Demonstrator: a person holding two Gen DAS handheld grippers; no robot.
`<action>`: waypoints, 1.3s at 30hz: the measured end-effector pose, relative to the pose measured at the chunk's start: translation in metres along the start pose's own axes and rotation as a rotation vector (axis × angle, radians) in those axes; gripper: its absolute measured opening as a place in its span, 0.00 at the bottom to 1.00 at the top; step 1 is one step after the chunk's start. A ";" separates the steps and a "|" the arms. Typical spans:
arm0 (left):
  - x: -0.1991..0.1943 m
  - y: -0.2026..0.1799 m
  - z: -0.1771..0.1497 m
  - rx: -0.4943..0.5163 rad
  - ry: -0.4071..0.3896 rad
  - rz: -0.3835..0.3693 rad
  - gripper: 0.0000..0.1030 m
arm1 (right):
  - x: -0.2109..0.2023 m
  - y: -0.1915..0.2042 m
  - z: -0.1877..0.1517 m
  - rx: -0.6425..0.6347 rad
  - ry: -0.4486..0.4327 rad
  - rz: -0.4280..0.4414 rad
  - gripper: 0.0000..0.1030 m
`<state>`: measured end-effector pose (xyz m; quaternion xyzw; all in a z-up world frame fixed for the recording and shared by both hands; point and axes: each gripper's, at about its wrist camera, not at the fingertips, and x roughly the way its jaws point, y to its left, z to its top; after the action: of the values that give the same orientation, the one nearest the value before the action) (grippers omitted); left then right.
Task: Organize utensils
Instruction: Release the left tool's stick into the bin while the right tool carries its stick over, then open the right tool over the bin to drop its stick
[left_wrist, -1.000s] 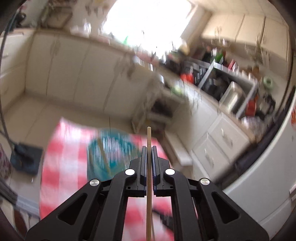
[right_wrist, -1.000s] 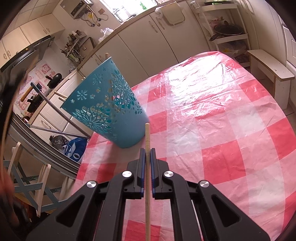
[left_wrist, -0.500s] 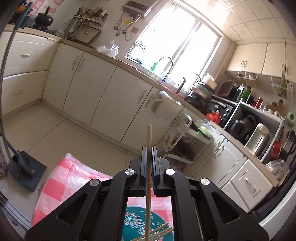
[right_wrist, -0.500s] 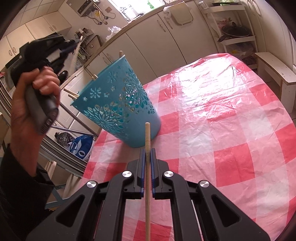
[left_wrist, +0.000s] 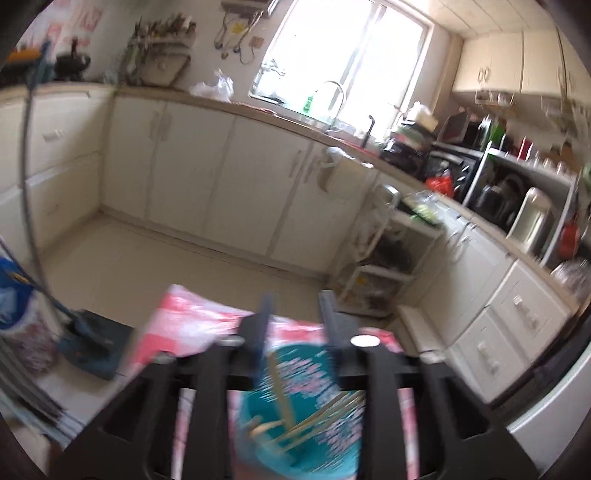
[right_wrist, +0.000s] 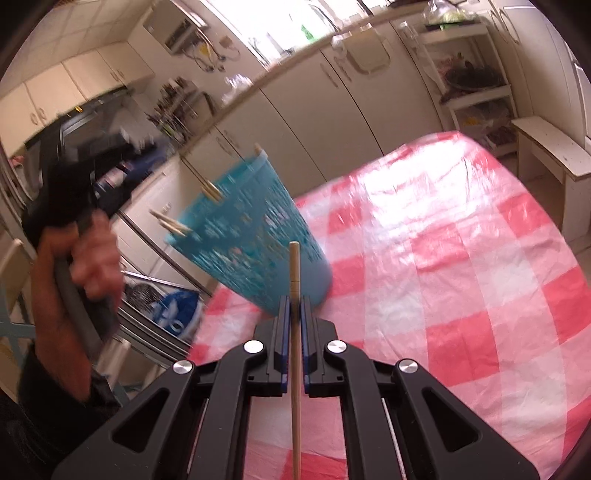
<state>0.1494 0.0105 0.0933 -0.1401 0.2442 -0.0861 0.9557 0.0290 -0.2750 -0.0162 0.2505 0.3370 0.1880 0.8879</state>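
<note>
A teal cut-out utensil holder (left_wrist: 295, 424) stands on the red-and-white checked tablecloth (left_wrist: 184, 321) and holds several wooden chopsticks (left_wrist: 325, 413). My left gripper (left_wrist: 297, 317) hovers just above its mouth. Its jaws are opening and the pads touch nothing; one chopstick (left_wrist: 279, 387) stands below them inside the holder. In the right wrist view the holder (right_wrist: 251, 236) stands at the table's left edge, with chopstick ends poking over its rim. My right gripper (right_wrist: 293, 310) is shut on a single chopstick (right_wrist: 294, 266) that points at the holder. A hand (right_wrist: 92, 251) holds the left gripper at the left.
The tablecloth (right_wrist: 461, 258) spreads to the right of the holder. A white bench (right_wrist: 550, 147) and a shelf rack (left_wrist: 384, 266) stand beyond the table's far end. A blue dustpan (left_wrist: 92, 343) lies on the floor to the left. Cabinets line the walls.
My left gripper tipped down over the holder and its jaws parted; the chopstick it gripped now sits in the holder. The right gripper kept its chopstick and hardly moved.
</note>
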 end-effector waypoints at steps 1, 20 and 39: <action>-0.009 0.000 -0.005 0.027 -0.007 0.040 0.54 | -0.004 0.001 0.002 0.003 -0.017 0.017 0.06; -0.045 0.048 -0.031 0.056 0.009 0.223 0.70 | -0.044 0.059 0.061 -0.078 -0.157 0.105 0.06; -0.040 0.047 -0.036 0.062 0.040 0.237 0.73 | -0.039 0.120 0.135 -0.240 -0.224 0.097 0.06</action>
<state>0.1014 0.0565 0.0667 -0.0791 0.2753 0.0174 0.9579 0.0753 -0.2407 0.1597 0.1781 0.1985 0.2402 0.9334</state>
